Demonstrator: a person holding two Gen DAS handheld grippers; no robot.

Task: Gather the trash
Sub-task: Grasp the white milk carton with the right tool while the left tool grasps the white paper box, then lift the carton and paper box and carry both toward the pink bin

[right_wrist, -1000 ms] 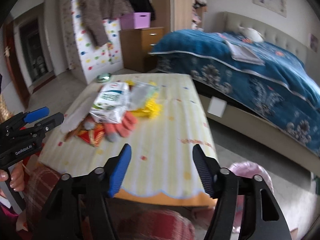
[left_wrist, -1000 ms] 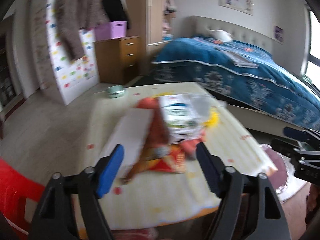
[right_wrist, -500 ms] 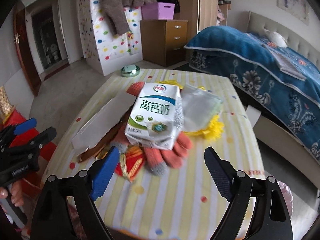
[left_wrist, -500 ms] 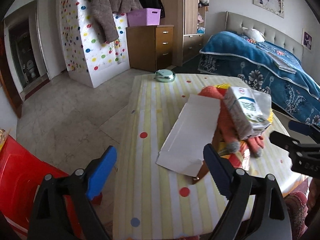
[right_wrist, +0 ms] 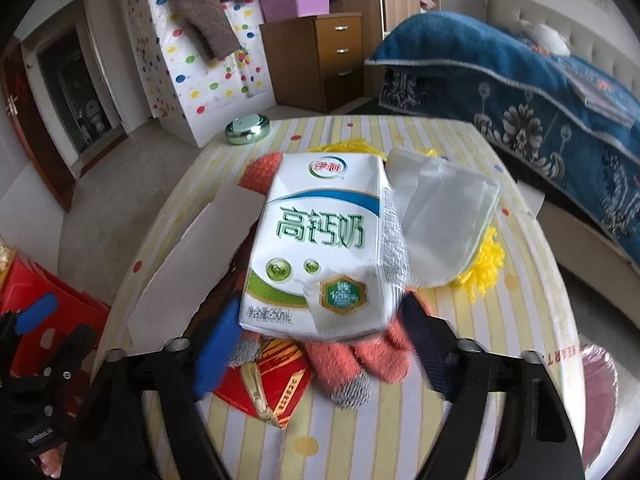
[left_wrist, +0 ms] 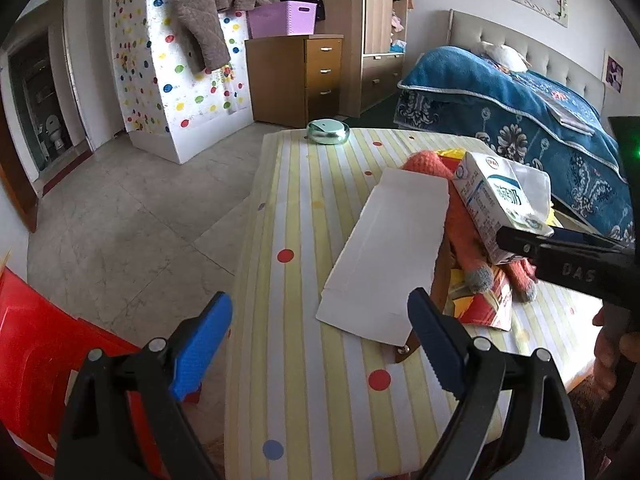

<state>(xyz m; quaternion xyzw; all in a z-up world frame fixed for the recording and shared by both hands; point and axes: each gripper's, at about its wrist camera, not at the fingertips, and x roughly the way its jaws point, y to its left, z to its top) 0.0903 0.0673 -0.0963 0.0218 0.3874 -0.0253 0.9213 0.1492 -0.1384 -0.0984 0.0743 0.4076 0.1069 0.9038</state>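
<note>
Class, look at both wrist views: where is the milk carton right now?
The milk carton lies atop the orange glove in the table's pile, between the white card and clear plastic packet; the closing right tongs straddle its near end.

On the counter [left_wrist: 304, 360] you have one milk carton [right_wrist: 324, 240], one orange glove [right_wrist: 360, 356], one white card sheet [left_wrist: 390, 256], one red-and-gold wrapper [right_wrist: 272, 384], one clear plastic bag [right_wrist: 448, 216], one yellow tassel [right_wrist: 484, 264] and one round metal tin [left_wrist: 328, 132].
</note>
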